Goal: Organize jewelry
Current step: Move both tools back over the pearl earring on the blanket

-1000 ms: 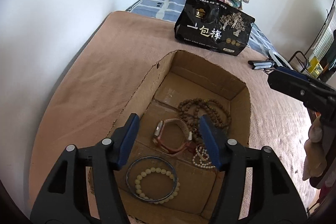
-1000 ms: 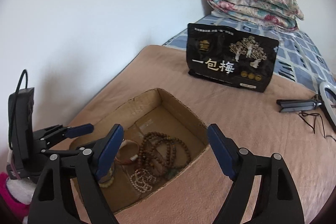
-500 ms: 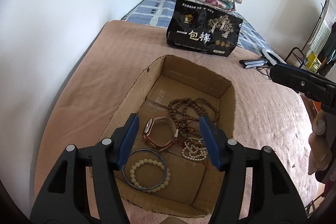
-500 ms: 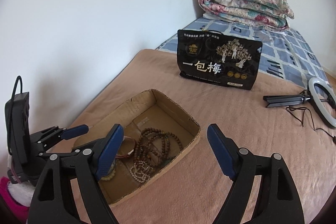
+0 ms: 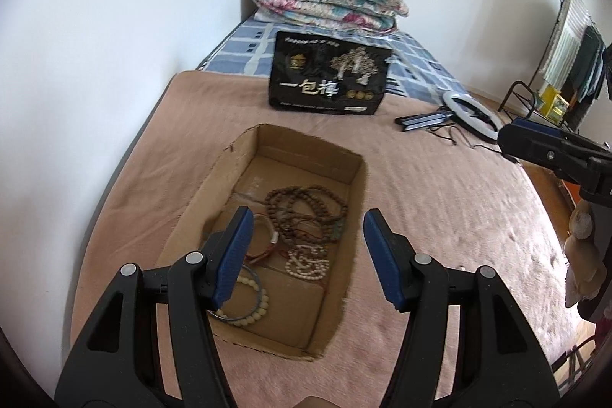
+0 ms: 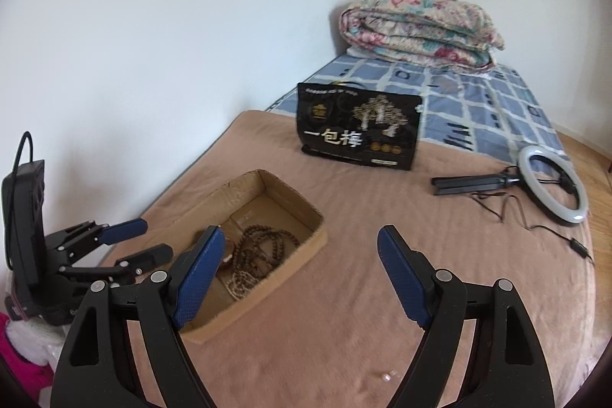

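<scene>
Both tongs released and empty, left gripper [image 5: 308, 257] and right gripper [image 6: 302, 274] (above cardboard box [image 5: 355, 186]): lift tangled brown bead strand [image 5: 306, 209] singly, slowly.

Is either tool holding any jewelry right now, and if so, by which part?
Nothing is held. The left tool and right tool both stand open and empty; the jewelry lies in the cardboard box.

Each view looks forward and down along its own claw over the tan-blanketed bed [image 5: 440, 217]. Both share the open brown cardboard box [image 5: 244, 163] [image 6: 290, 201], ahead of the left claw [image 5: 308, 255], ahead-left of the right claw [image 6: 300, 274].
</scene>
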`<act>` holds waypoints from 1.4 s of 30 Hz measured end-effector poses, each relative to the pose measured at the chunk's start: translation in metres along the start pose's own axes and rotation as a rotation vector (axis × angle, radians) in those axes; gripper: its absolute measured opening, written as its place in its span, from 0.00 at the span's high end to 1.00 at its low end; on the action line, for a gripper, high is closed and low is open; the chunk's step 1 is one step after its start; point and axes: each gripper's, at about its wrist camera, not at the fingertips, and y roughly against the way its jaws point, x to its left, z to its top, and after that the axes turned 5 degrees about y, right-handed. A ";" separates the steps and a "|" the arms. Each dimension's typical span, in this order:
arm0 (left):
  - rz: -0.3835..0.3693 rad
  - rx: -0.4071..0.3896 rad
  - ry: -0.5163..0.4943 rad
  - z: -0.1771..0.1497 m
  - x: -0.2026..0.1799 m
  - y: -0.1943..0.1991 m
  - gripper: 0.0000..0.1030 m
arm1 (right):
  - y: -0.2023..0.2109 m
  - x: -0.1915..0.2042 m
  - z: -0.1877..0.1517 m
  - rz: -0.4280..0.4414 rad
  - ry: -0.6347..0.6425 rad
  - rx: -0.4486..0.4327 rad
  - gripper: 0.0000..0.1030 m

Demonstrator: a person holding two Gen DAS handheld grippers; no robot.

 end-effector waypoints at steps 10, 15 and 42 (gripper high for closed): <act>-0.091 0.017 -0.067 -0.018 -0.053 0.009 0.40 | 0.066 -0.043 -0.036 -0.078 -0.027 -0.030 0.20; -0.126 0.034 -0.116 -0.032 -0.083 0.004 0.40 | 0.091 -0.067 -0.060 -0.124 -0.049 -0.040 0.20; -0.252 0.243 -0.300 -0.112 -0.188 -0.100 0.63 | 0.070 -0.111 -0.229 -0.240 -0.105 0.123 0.21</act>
